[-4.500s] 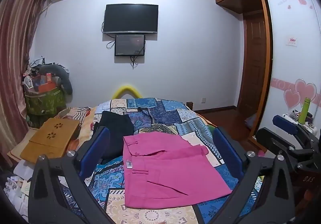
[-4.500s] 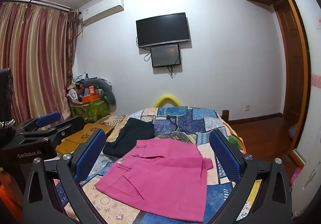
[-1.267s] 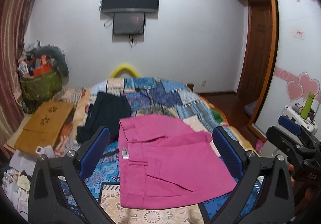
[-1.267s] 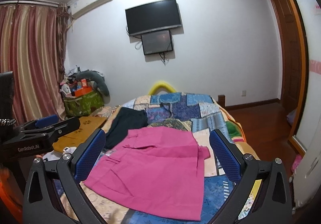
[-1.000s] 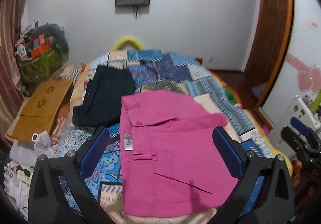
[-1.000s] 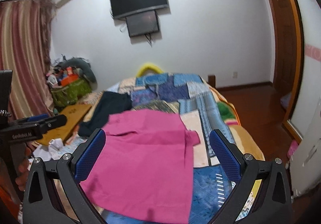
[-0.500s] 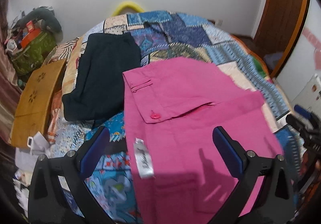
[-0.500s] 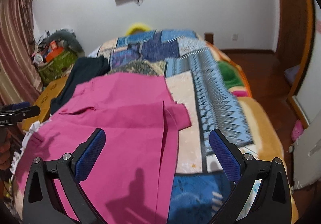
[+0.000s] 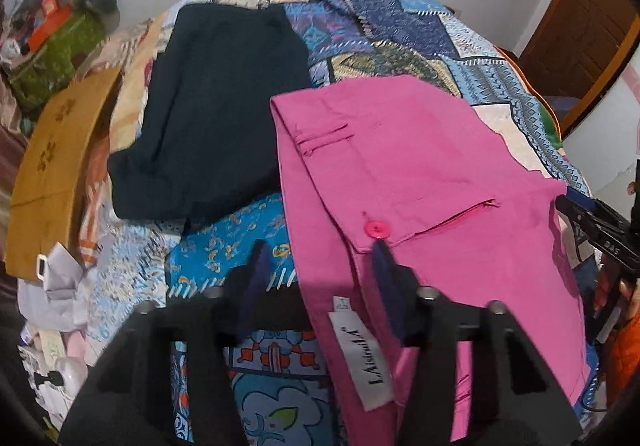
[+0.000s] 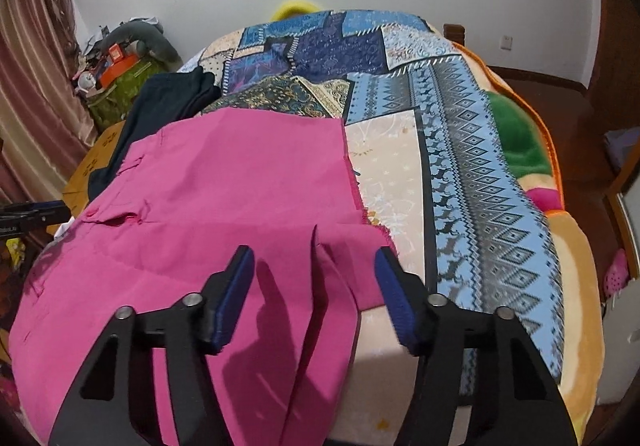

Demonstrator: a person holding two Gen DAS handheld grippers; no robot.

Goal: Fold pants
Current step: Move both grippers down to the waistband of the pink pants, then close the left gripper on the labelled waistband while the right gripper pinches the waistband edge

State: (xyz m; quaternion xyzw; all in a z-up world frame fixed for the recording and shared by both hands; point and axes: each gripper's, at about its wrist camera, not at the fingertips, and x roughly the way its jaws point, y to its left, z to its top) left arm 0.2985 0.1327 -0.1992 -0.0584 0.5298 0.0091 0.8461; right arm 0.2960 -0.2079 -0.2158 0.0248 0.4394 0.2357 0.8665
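Pink pants [image 9: 420,174] lie folded flat on the patchwork bedspread [image 9: 384,30], with a pink button [image 9: 378,229] and a white label [image 9: 368,346] at their near left edge. My left gripper [image 9: 320,250] points steeply down over that edge and its jaws are closing. One finger is over the pink cloth, the other over the bedspread, and the pads are not pressing. In the right wrist view my right gripper [image 10: 312,258] hangs over the right side of the pants [image 10: 224,182]. Its jaws are closing too, with a raised pink fold between them, untouched.
A dark folded garment [image 9: 208,106] lies left of the pants. A wooden board [image 9: 52,150] and a green basket [image 9: 48,46] of clutter stand left of the bed, with papers [image 9: 60,286] below. The bed's right edge [image 10: 560,206] drops to a wooden floor.
Both grippers have come down and forward from above the bed to the pants. Their jaws have narrowed from wide apart to about half.
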